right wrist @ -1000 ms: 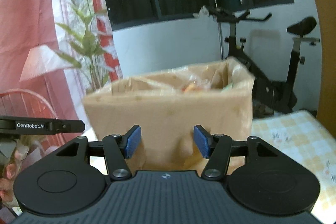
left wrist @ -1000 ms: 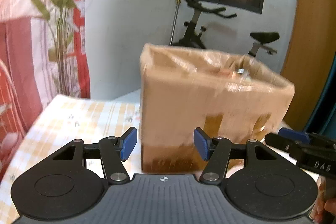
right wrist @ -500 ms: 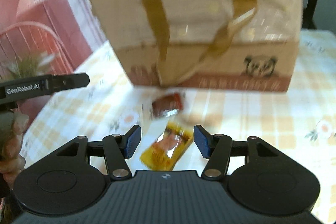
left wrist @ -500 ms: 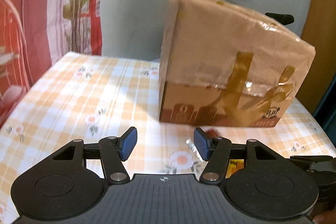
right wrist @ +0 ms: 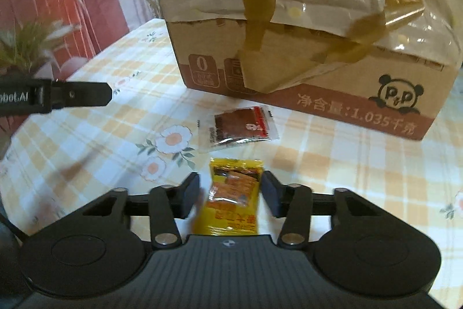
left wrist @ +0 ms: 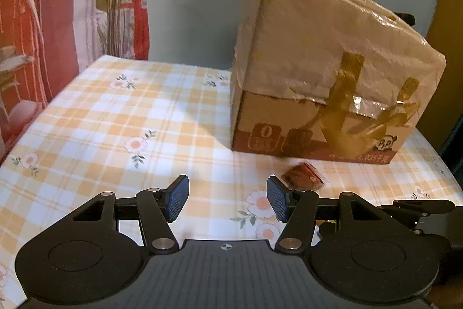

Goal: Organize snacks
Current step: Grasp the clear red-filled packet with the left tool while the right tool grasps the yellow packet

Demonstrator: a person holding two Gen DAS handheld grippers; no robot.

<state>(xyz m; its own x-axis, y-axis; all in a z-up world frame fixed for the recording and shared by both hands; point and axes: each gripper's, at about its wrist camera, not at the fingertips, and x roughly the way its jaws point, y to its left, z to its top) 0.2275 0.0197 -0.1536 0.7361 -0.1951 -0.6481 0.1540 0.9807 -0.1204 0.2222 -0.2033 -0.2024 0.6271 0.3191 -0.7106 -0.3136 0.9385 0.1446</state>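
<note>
Yellow foil is sitting between the narrowing jaws of the right gripper (right wrist: 230,194): the yellow snack packet (right wrist: 231,200) is lying on the checked tablecloth (right wrist: 115,118), pads not yet pressing. A second ago both cameras were facing the cardboard box (right wrist: 303,48) higher up; now they are looking down, so pickup is starting. Beyond, the dark red packet (right wrist: 238,129) is waiting. The left gripper (left wrist: 227,200) is hanging spread, empty.

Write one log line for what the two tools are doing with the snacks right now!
right tool: closing around yellow snack packet | left tool: open, empty | red snack packet: on tablecloth before cardboard box
</note>
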